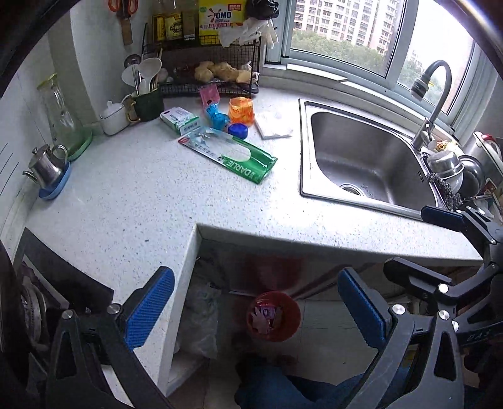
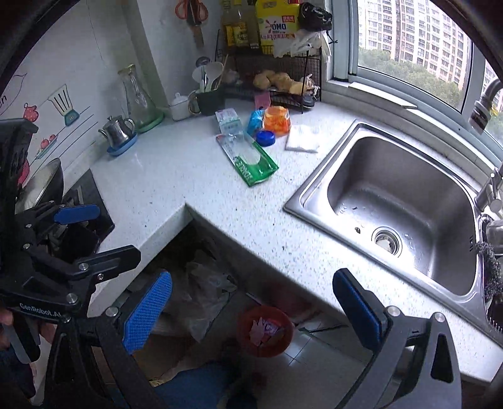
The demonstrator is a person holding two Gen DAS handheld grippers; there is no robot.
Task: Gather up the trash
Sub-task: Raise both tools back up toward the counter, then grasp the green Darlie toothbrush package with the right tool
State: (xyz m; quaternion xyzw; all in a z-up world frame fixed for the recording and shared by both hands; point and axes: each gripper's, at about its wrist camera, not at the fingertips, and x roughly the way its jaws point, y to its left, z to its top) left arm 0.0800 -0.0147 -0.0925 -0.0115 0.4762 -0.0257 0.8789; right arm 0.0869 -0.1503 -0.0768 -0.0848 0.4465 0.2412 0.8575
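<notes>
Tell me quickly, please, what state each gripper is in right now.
Left gripper: open, holding nothing.
Right gripper: open, holding nothing.

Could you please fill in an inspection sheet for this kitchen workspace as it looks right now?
Surface: speckled white countertop, L-shaped, with steel sink set in.
Job's things: green wrapper, white box, blue packet, orange jelly cup, blue cap, pink wrapper, white napkin on the counter; red bin on the floor below, holding some wrappers.
Clutter: steel teapot, glass jar, utensil holder, wire rack.
Grippers: left claw open, empty; right claw open, empty.
Cables: nothing seen.
Surroundings: window, faucet.
</notes>
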